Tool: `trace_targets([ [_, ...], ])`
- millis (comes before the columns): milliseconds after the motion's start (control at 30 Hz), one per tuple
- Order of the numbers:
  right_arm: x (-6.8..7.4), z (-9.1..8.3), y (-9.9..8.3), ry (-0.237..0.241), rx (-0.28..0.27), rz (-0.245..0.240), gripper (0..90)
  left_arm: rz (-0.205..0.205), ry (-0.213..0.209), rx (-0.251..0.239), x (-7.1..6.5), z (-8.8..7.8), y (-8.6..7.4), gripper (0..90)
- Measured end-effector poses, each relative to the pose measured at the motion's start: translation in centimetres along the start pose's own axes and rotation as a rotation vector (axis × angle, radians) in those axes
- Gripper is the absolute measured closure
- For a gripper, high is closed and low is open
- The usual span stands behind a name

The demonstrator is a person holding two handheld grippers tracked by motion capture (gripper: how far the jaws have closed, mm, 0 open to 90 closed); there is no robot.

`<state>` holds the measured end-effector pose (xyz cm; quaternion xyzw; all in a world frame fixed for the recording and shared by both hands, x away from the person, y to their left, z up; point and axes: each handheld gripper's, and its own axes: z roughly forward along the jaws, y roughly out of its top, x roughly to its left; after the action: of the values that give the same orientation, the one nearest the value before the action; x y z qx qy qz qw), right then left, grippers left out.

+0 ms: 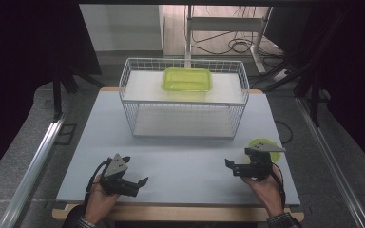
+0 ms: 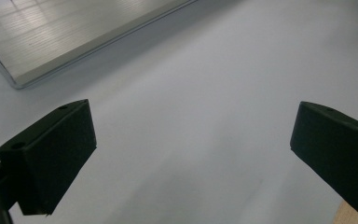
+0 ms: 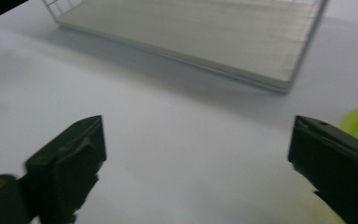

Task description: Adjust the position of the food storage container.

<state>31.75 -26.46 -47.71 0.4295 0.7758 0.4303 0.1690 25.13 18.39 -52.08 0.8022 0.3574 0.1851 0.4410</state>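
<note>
Item 1: my left gripper (image 1: pixel 134 176), one, near-left on the table (image 1: pixel 185 166). Jaws spread wide, nothing between them; bare tabletop shows in the gap in the left gripper view. I judge it parked in a ready pose.

Item 2: my right gripper (image 1: pixel 232 167), one, near-right. Jaws likewise wide apart and empty.

Item 3: wire basket (image 1: pixel 183 97), one, white, standing at the far middle of the table with a pale board on top and another on its floor. Both grippers sit well apart from it.

Item 4: green container (image 1: pixel 187 79), one, on the basket's upper board, probably set there to be lifted out.

Item 5: green lid (image 1: pixel 271 144), one round piece, just beside my right gripper on the right; likely first within reach.
</note>
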Motion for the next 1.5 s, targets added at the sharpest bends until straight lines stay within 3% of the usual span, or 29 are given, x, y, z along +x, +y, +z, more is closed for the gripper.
trace_targets([
  [167, -1.6, -1.4, 0.7, -0.055, -0.030, 0.033, 30.2, -0.002, 0.001, -0.001, 0.0, 0.0, 0.0, 0.0],
  [433, -5.2, -3.1, 0.8, -0.122, -0.004, 0.073, 67.8, 0.000, 0.001, 0.003, 0.0, 0.1, 0.0, 0.0],
  [600, -7.2, -3.8, 0.8, -0.193, 0.000, 0.089, 88.5, 0.004, 0.002, 0.006, 0.0, 0.1, 0.0, 0.0],
  [833, -10.2, -4.9, 0.4, -0.291, -0.006, 0.141, 89.5, 0.004, 0.003, 0.007, -0.1, 0.1, 0.0, 0.0],
  [1067, -12.2, -4.9, -0.6, -0.360, 0.021, 0.153, 89.4, 0.007, 0.003, 0.012, -0.1, 0.2, 0.0, 0.0],
  [1233, -12.5, -4.5, -1.0, -0.356, 0.037, 0.177, 89.3, 0.008, 0.004, 0.013, -0.1, 0.2, 0.0, 0.0],
  [1500, -11.8, -3.6, -0.9, -0.357, 0.069, 0.163, 89.3, 0.011, 0.005, 0.017, -0.1, 0.2, 0.0, 0.0],
])
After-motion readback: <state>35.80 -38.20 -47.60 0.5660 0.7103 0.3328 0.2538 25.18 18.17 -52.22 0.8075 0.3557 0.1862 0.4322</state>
